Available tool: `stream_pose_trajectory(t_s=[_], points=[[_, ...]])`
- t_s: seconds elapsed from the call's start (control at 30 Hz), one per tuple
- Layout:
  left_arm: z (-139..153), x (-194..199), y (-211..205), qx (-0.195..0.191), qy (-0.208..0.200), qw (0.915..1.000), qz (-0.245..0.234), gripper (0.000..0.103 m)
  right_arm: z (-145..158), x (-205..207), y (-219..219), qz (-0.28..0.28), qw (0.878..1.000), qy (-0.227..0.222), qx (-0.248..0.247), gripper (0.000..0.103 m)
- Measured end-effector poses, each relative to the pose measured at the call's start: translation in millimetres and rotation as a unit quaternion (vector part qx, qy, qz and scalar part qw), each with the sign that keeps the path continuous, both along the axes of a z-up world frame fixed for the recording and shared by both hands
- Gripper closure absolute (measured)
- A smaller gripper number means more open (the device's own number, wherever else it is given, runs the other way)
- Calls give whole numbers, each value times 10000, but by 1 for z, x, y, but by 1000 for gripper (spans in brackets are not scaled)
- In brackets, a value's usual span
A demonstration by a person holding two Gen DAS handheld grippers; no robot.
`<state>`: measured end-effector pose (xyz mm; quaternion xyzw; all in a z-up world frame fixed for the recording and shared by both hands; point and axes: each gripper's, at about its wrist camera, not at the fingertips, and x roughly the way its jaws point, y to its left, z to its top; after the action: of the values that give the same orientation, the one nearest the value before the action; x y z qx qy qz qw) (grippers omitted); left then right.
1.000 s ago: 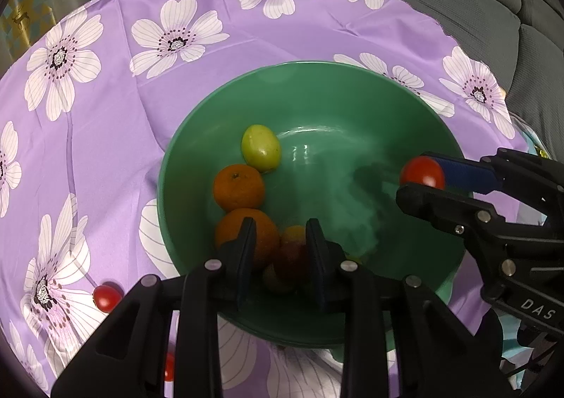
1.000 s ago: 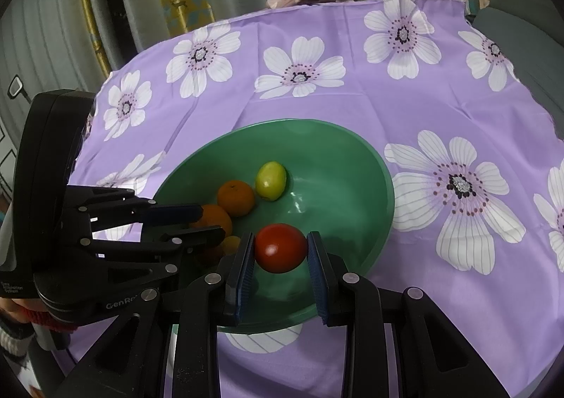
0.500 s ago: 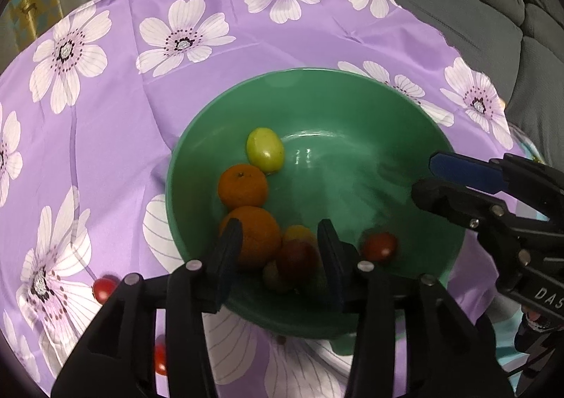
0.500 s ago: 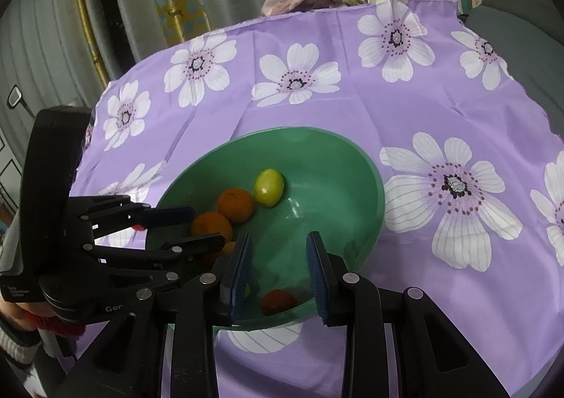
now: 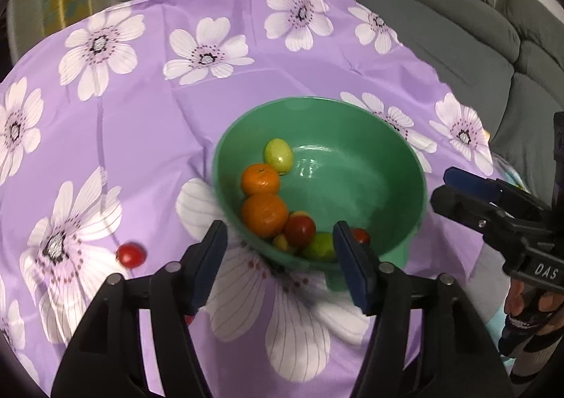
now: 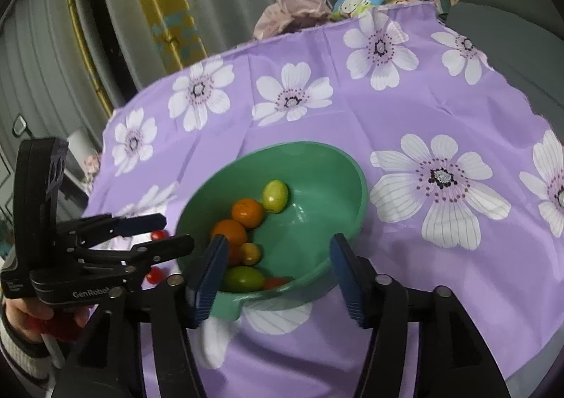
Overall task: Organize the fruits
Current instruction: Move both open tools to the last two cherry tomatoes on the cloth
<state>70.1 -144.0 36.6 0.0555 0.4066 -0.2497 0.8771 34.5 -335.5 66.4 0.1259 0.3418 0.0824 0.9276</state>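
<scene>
Release step judged complete: left gripper [image 5: 278, 253] and right gripper [image 6: 276, 266], jaws just opened wide and empty, are held over the green plastic bowl [image 5: 405, 165] of fruit; next, the small red tomato [image 5: 131, 254] on the purple floral tablecloth [image 5: 148, 123], at the bowl's eight o'clock, is to be fetched.

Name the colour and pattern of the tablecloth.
Purple with big white flowers; the tablecloth shows best in the right wrist view.

White letters "DAS" stand on the black body of the right gripper [image 5: 472, 195], seen from the left wrist. "GenRobo", cut off there, stands on the left gripper [image 6: 169, 232] body, seen from the right wrist.
</scene>
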Motion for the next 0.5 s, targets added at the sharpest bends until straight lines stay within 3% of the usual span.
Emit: stream_pose_trajectory(t_s=[0.3, 0.5], points=[[-18, -36, 48, 34, 154, 9994, 293, 31, 28, -33, 25, 83, 9992, -126, -374, 36], [-27, -61, 82, -160, 260, 9976, 620, 31, 34, -44, 54, 414, 9979, -209, -457, 36]])
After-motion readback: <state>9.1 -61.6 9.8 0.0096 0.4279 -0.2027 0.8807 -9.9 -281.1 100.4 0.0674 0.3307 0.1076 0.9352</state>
